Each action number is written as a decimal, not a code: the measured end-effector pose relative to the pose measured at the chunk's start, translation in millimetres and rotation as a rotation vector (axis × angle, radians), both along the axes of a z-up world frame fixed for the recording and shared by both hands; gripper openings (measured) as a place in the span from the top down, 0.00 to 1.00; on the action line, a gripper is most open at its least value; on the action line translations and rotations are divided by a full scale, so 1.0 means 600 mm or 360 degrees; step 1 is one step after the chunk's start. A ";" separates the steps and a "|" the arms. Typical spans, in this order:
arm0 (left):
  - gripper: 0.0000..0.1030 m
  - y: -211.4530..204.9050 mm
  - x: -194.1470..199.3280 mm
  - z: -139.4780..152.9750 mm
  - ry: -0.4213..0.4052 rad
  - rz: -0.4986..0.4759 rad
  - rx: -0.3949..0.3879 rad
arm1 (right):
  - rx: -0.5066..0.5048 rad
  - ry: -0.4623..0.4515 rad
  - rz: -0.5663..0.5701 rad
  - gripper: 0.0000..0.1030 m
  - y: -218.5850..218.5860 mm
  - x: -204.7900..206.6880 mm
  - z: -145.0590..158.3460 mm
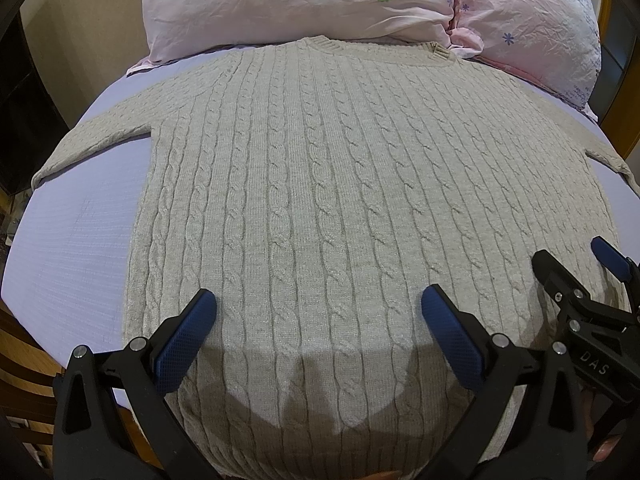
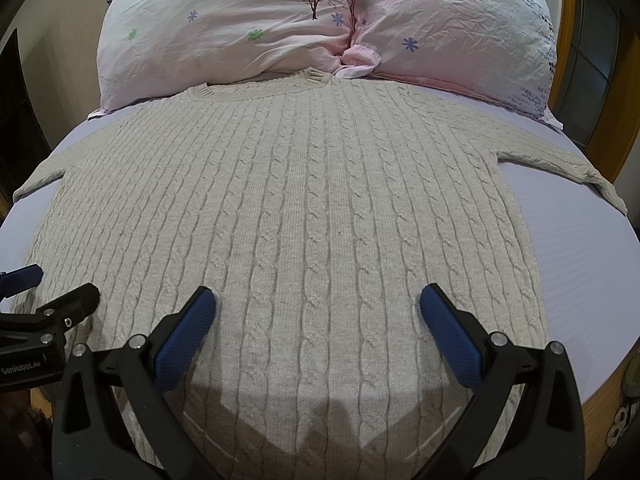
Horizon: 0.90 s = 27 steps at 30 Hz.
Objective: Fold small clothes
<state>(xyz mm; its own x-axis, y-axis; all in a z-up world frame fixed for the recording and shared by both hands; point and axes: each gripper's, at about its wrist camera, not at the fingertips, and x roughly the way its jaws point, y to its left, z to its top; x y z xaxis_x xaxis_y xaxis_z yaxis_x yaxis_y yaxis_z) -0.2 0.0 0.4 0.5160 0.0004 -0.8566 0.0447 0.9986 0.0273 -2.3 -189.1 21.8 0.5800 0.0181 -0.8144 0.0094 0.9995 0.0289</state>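
A light grey cable-knit sweater (image 1: 320,184) lies flat and spread out on the lavender bed sheet (image 1: 80,248), collar toward the pillows, sleeves out to both sides. It also fills the right wrist view (image 2: 304,216). My left gripper (image 1: 318,312) is open and empty, hovering over the sweater's lower left part near the hem. My right gripper (image 2: 318,312) is open and empty over the lower right part. The right gripper also shows in the left wrist view (image 1: 572,268), and the left gripper shows at the left edge of the right wrist view (image 2: 56,284).
Two pink flowered pillows (image 2: 224,28) (image 2: 460,32) lie at the head of the bed, touching the sweater's collar. The wooden bed frame (image 1: 24,360) and floor show at the lower left. A wooden door frame (image 2: 568,40) stands at the right.
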 end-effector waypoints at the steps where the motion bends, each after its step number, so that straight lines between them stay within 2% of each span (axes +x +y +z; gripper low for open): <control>1: 0.01 0.000 0.000 0.000 0.0000 0.0000 0.0000 | 0.0000 0.0000 0.0000 0.02 0.000 0.000 0.000; 15: 0.01 0.000 0.000 0.000 -0.0012 0.0003 0.0001 | -0.0009 0.0034 0.0046 0.02 -0.003 0.003 0.001; 19: 0.01 -0.002 -0.005 -0.001 -0.0033 -0.0008 0.0000 | 0.0017 -0.0012 0.0202 0.02 -0.014 0.000 0.003; 20: 0.01 -0.003 -0.005 -0.003 -0.0041 -0.0018 0.0002 | 0.0070 -0.0009 0.0209 0.02 -0.036 0.005 0.011; 23: 0.01 0.004 -0.010 0.001 -0.0062 -0.0062 -0.0014 | 0.0252 -0.0146 -0.0018 0.02 -0.147 0.017 0.056; 25: 0.01 0.015 -0.010 0.007 -0.0087 -0.0083 -0.0055 | 0.0396 -0.0230 -0.0315 0.02 -0.274 0.039 0.082; 27: 0.01 0.027 -0.003 0.013 -0.0122 -0.0104 -0.0127 | 0.0507 -0.0228 -0.0542 0.02 -0.371 0.059 0.083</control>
<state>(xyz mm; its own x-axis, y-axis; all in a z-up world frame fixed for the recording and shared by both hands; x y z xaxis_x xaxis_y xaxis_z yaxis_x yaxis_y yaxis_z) -2.2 16.2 7.9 0.5765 -0.1020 -0.8107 0.1107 0.9928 -0.0462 33.1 -412.0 71.3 0.7019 0.0432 -0.7110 0.3081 0.8815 0.3577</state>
